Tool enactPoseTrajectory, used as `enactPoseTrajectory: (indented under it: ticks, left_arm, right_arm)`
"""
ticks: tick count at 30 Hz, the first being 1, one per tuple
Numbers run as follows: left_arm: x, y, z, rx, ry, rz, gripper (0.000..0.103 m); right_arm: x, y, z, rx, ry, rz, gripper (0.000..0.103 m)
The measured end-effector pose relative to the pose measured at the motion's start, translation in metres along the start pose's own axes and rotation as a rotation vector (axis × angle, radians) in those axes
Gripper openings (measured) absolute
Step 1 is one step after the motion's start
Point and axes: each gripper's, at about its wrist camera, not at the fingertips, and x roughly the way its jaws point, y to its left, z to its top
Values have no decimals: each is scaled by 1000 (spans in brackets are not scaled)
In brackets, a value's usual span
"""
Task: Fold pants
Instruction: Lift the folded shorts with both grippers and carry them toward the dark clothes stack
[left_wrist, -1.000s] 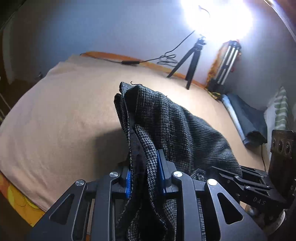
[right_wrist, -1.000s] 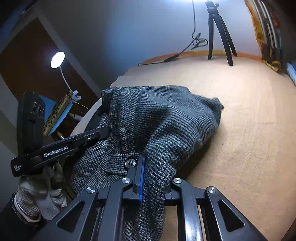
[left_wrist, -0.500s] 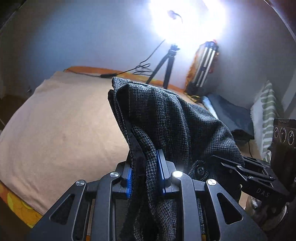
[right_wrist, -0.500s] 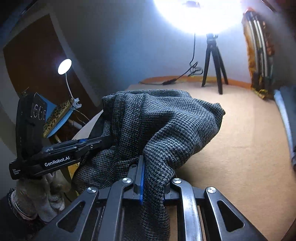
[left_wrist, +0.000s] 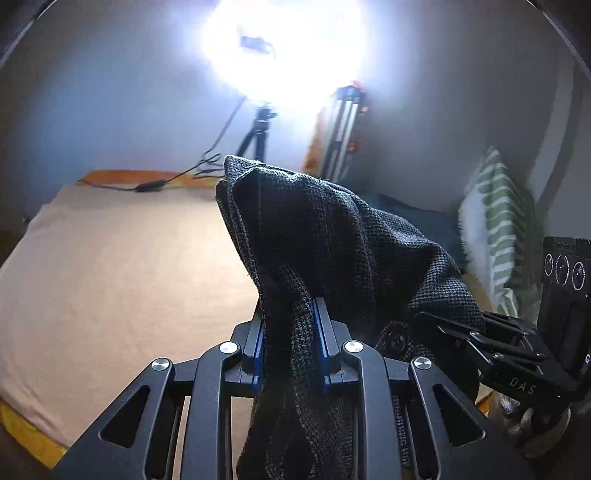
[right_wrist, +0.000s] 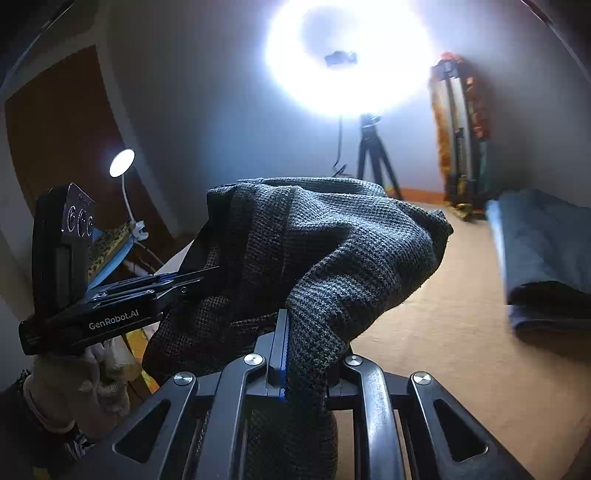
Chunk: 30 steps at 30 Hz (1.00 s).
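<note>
Both hand-held grippers clamp the grey checked pants (left_wrist: 332, 251): the left hand-held gripper (left_wrist: 290, 343) pinches a bunched fold, and the right hand-held gripper (right_wrist: 303, 354) grips another edge just beside it. The pants hang raised above the tan bed (left_wrist: 122, 266), near a ring light (right_wrist: 347, 55) on a tripod (right_wrist: 373, 155).

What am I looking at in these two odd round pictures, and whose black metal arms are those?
No robot: a person holds tongs in each hand, each with a wide-angle camera looking along its fingers. One picture is from the left tongs, the other from the right tongs. Both are clamped on grey checked pants, lifted above a bed with a tan sheet. Each view also shows the other tongs from the side. A folded blue cloth lies on the bed; a ring light on a tripod glares behind.
</note>
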Motion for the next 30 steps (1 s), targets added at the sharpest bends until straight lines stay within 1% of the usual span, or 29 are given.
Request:
enactPoseTrajectory:
  ticks: [9,17,20,25,30]
  left_arm:
    - [16,-52,15,77,-23,-76,20]
    - [47,-97,33,135,-18,-150,20]
    - [63,-117,46,154,-24,-178,20]
    - [89,-150,66,183,-41,-225,20]
    - [125,-183,90,202,-55,-257,20]
  right_arm:
    - [-48,-32,-1,31,-65,-74,11]
    - [-80,-74,3,78,-114,-137,11]
    - [-91,-93,9,94,-127,-160,11]
    - [-108,-124,30,55,-135,-227,11]
    - [-121,-167,54,51,-155,-280,11]
